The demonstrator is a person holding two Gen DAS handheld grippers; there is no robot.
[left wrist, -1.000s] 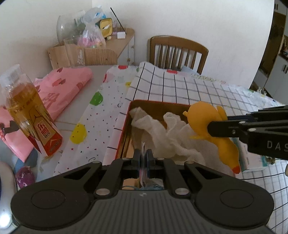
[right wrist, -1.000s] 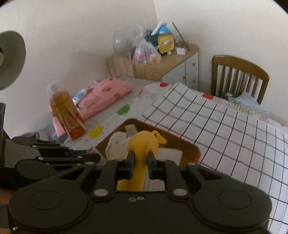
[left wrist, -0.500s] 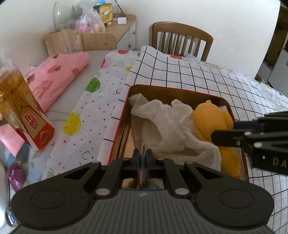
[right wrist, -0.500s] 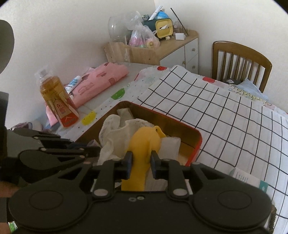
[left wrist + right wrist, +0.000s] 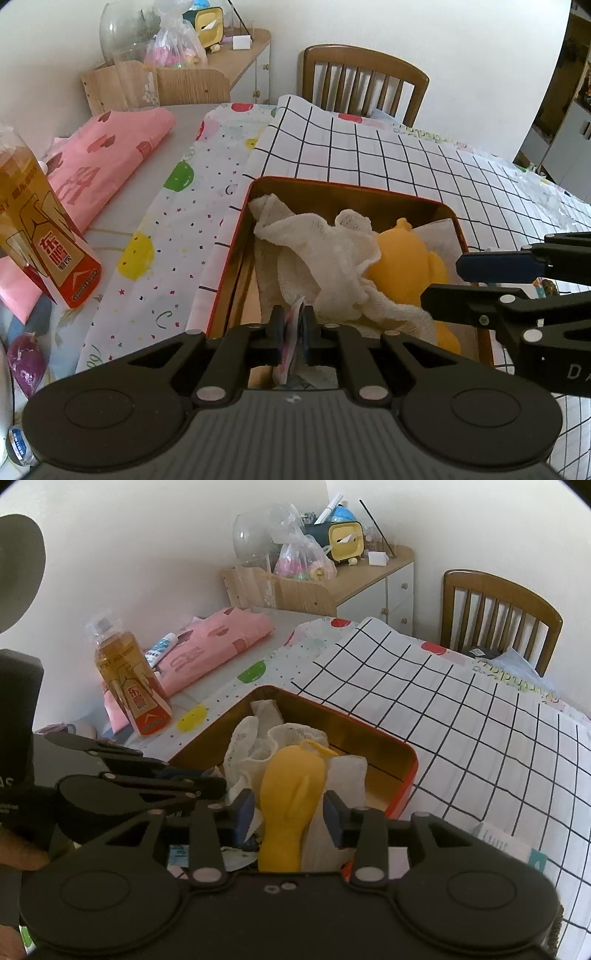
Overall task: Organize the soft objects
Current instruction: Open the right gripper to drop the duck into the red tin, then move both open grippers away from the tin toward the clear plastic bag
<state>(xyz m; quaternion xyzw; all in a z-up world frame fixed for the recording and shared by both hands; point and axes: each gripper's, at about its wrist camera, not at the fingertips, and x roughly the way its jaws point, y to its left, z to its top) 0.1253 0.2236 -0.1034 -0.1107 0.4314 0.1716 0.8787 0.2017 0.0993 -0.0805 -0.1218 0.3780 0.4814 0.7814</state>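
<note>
Between right gripper (image 5: 289, 814) fingers: yellow rubber duck (image 5: 291, 797), lying in red tin tray (image 5: 404, 775) on white gauze cloth (image 5: 325, 254). Jaws spread wide, clear of duck both sides; release step looks finished. Left gripper (image 5: 291, 325) pinched tight on thin paper-like packet (image 5: 291, 332) at tray's near edge. Next: right gripper back out straight, avoid snagging cloth; packet probably goes in tray.
</note>
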